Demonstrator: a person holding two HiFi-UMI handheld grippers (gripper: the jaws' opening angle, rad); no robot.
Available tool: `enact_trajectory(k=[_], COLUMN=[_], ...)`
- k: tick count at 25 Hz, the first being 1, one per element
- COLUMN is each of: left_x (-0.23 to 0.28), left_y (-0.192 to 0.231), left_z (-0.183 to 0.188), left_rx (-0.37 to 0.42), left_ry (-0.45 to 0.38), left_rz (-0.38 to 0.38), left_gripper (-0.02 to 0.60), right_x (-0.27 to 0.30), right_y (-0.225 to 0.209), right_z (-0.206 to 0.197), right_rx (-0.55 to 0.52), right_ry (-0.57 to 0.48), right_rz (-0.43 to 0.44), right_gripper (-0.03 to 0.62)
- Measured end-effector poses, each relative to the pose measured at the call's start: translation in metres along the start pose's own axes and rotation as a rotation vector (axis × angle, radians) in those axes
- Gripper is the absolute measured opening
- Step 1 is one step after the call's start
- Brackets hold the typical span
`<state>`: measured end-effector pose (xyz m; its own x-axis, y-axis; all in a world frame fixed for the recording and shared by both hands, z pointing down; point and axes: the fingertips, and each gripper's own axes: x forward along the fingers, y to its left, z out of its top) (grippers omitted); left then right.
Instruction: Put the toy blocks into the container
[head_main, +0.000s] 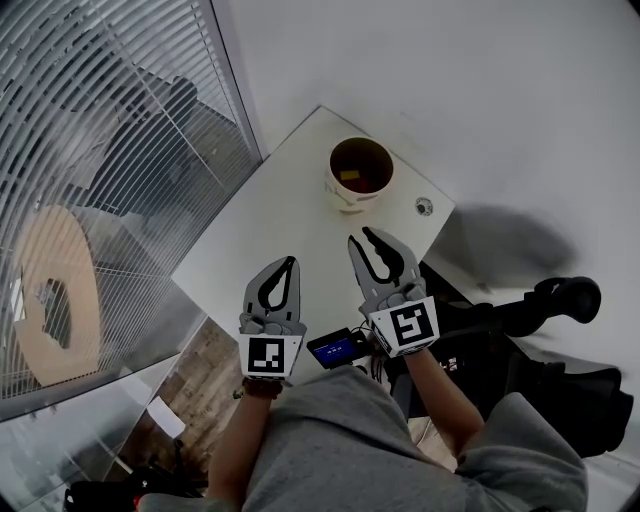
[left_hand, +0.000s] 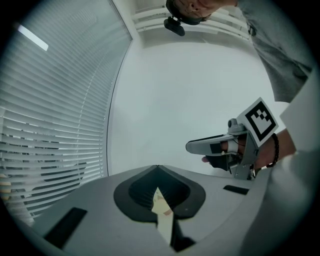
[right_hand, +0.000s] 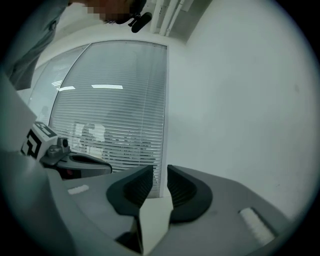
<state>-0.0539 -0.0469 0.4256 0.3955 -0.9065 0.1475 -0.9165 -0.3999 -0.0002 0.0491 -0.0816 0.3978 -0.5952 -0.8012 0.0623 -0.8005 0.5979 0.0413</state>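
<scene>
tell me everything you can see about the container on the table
The container is a round cream tub with a dark brown inside, standing upright near the far corner of the white table. A yellow block lies on its bottom, and a faint mark shows on its near wall. The left gripper and right gripper are both short of it.

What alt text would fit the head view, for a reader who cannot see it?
Seen from above, a person holds two grippers over a white table: the left gripper is shut, the right gripper has its fingers slightly apart and empty. Beyond them stands a round cream container with a yellow block inside.
</scene>
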Motion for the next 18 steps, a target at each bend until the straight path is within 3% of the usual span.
enact_trajectory(k=[5, 10, 18], left_x=[-0.003, -0.008, -0.017], left_y=[0.003, 0.007, 0.012], left_z=[0.002, 0.002, 0.002], left_rx=[0.005, 0.013, -0.003], left_ry=[-0.022, -0.022, -0.025], left_rz=[0.028, 0.062, 0.066], left_gripper=[0.008, 0.008, 0.008], right_x=[-0.01, -0.016, -0.018], right_y=[0.007, 0.019, 0.042], right_z=[-0.01, -0.01, -0.009], right_rx=[0.004, -0.009, -0.009], right_ry=[0.013, 0.004, 0.014], right_rz=[-0.026, -0.057, -0.035], right_gripper=[0.097, 0.019, 0.012])
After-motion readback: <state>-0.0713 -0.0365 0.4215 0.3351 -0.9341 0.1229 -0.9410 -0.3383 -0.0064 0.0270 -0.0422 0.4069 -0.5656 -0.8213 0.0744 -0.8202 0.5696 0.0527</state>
